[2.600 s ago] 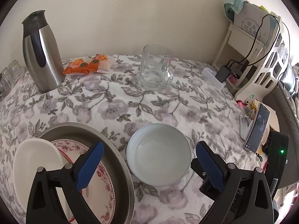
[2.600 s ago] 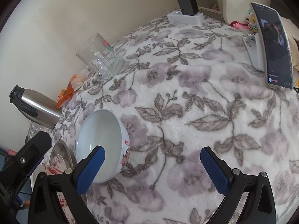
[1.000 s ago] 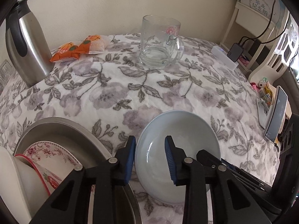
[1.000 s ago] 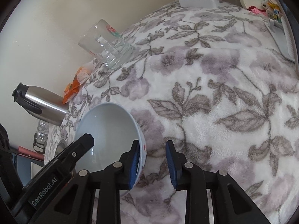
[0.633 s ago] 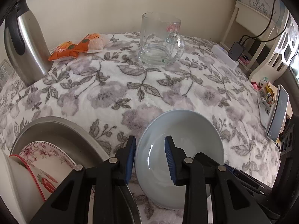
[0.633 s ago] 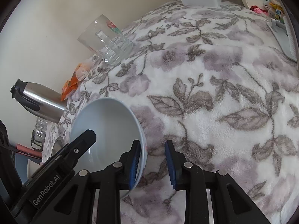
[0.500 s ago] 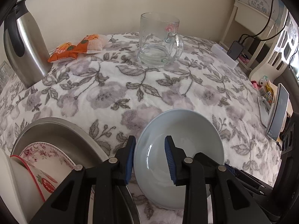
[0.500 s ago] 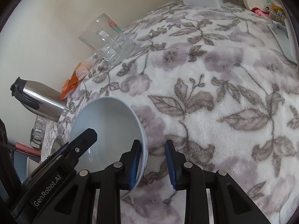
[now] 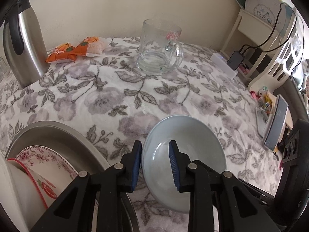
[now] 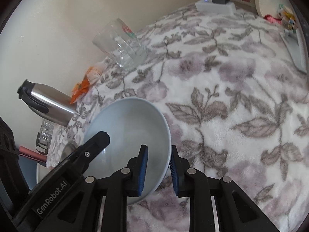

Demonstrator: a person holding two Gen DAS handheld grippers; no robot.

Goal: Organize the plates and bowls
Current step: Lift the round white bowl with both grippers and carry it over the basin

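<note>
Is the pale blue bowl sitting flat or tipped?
Tipped: pale blue bowl leans, rim raised off the floral cloth on one side.

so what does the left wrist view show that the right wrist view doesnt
Only the left wrist view shows the red-flowered plate lying in the round metal tray, and the upright phone at the table's right edge.

Only the right wrist view shows the left gripper's black finger reaching into the bowl from the far side.

Both show the pale blue ceramic bowl, its rim between each gripper's fingers, the clear glass mug, the steel thermos jug and the orange snack packets.
</note>
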